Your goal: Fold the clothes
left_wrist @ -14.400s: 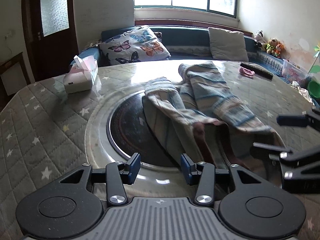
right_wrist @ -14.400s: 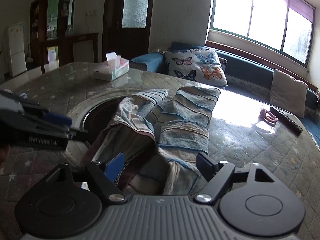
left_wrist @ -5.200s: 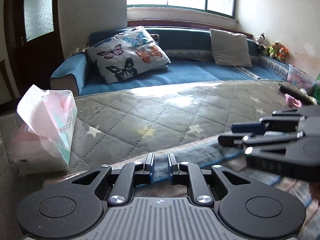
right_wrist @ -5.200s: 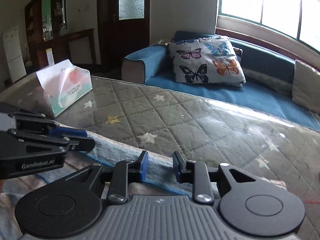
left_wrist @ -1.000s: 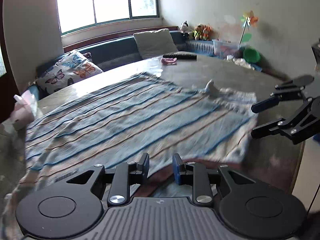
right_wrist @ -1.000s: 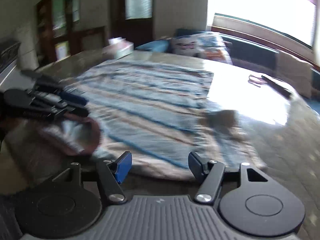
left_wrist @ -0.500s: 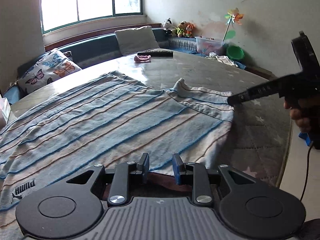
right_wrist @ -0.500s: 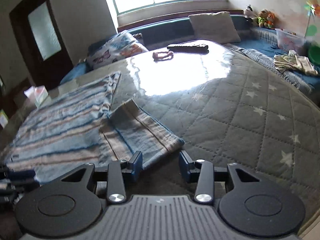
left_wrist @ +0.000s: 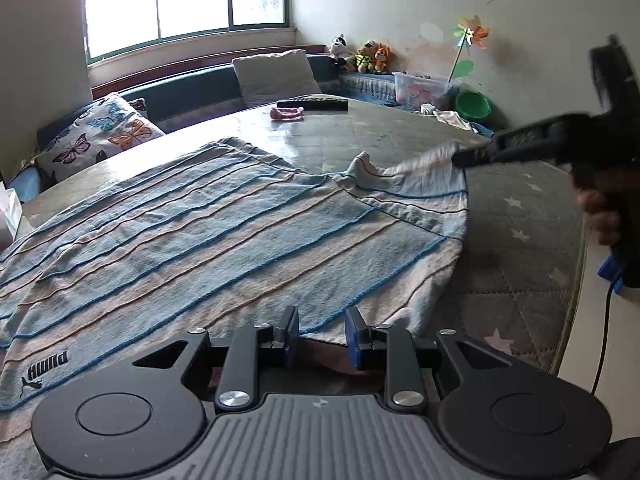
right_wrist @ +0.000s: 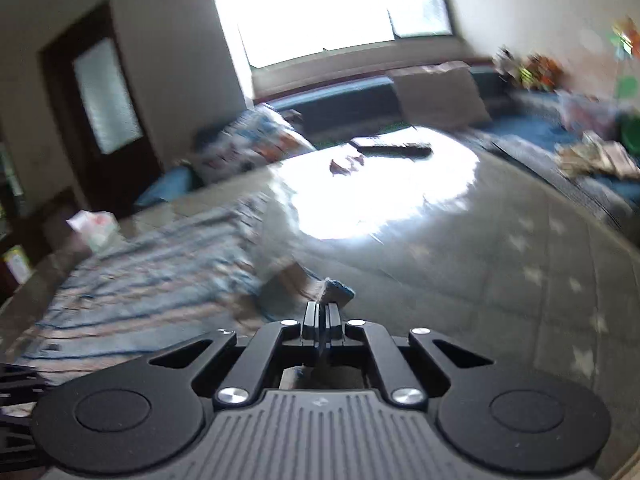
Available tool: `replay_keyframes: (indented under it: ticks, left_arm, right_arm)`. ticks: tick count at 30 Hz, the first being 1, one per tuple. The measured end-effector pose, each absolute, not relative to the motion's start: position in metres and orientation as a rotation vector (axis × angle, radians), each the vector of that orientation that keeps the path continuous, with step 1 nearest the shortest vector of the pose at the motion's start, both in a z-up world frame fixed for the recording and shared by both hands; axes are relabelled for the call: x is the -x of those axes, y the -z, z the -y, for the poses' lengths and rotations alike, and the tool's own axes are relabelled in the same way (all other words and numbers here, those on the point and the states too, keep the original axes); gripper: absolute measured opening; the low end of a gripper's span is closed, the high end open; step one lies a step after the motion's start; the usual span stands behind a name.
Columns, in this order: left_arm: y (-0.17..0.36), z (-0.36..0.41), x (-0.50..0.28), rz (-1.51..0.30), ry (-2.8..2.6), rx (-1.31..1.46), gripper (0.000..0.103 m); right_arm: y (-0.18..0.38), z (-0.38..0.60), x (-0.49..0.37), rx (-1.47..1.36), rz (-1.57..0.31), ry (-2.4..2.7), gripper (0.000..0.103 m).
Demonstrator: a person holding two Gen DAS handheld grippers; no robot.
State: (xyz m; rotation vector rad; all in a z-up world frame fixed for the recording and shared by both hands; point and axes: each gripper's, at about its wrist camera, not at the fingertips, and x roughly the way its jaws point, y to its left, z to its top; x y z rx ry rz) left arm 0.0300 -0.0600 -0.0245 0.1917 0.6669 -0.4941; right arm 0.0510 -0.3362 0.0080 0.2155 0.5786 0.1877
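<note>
With the shirt (left_wrist: 224, 232) spread flat on the table (left_wrist: 516, 216), here's where my two hands stand:

shirt: striped blue and tan, lying face up across the near half of the table, long axis running from my left hand's end away toward the tissue box (right_wrist: 94, 226) side; hem edge nearest the left fingers.

sleeve (left_wrist: 404, 184): sticks out from the shirt body on the right, toward the bare quilted part of the table; its cuff end is lifted off the surface.

right gripper (right_wrist: 321, 312): jaws fully closed, pinching the sleeve cuff (right_wrist: 334, 290); a bit of cloth pokes out past the tips. In the left view it comes in from the right edge, tips on the sleeve end. Right view is blurred, so I can't tell how deep the bite is.

left gripper (left_wrist: 321, 338): jaws part open, holding nothing; the shirt's hem lies just ahead of and under the tips, a dark band of fabric between them. I can't tell if the pads touch it.

key relation: shirt body lies to the left of my right fingers, so the sleeve has to travel leftward, across its own shoulder seam, onto the body.

nearer hand: right, already on the sleeve; left is well apart, at the hem.

risk: my guess, thin pinch could slip mid-fold.
</note>
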Motion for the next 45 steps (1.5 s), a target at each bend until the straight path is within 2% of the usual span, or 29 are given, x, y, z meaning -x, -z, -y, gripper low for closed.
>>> replay_keyframes:
  ticks: [8, 17, 19, 25, 33, 45]
  left_arm:
    - [0.023, 0.048, -0.027, -0.664, 0.462, -0.164, 0.028]
    - [0.024, 0.038, -0.027, -0.672, 0.430, -0.141, 0.028]
    - [0.023, 0.037, -0.028, -0.673, 0.429, -0.138, 0.028]
    - [0.020, 0.037, -0.032, -0.672, 0.427, -0.133, 0.028]
    - [0.011, 0.052, -0.041, -0.636, 0.469, -0.136, 0.028]
    - [0.025, 0.073, -0.059, -0.671, 0.542, -0.175, 0.027]
  right_arm:
    - [-0.032, 0.280, -0.044, -0.114, -0.535, -0.431, 0.002]
    - [-0.016, 0.222, -0.050, -0.018, -0.606, -0.598, 0.002]
    - [-0.010, 0.216, -0.050, 0.003, -0.634, -0.626, 0.005]
    - [-0.004, 0.219, -0.057, 0.012, -0.678, -0.642, 0.014]
    - [-0.001, 0.231, -0.107, 0.098, -0.704, -0.517, 0.014]
    - [0.023, 0.216, -0.156, 0.153, -0.736, -0.481, 0.014]
